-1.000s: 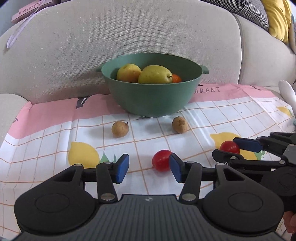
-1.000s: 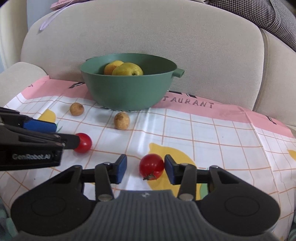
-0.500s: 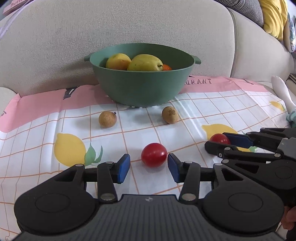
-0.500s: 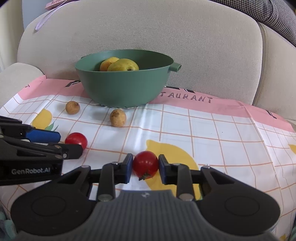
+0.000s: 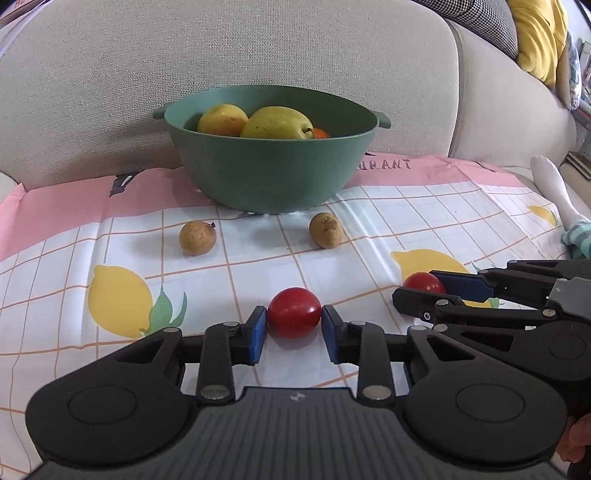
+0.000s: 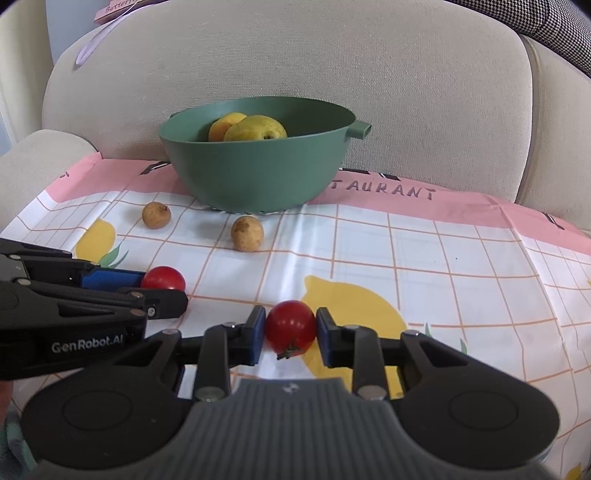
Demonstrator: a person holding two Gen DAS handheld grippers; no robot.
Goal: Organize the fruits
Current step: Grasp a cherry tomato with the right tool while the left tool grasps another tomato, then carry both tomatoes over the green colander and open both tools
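Two red cherry tomatoes lie on the lemon-print cloth. In the left wrist view my left gripper is closing, and its blue pads touch both sides of one tomato. My right gripper is shut on the other tomato, stem end down. Each view shows the other gripper from the side, holding its tomato. Behind stands a green bowl with yellow pears and something orange inside. Two brown longans rest in front of the bowl.
The cloth covers a beige sofa seat, with the backrest rising right behind the bowl. A white soft object lies at the right edge of the cloth. A yellow cushion sits at the top right.
My left gripper shifted so the tomato sits between its pads, then narrowed onto it. My right gripper closed onto its tomato half a second ago and has held still since.
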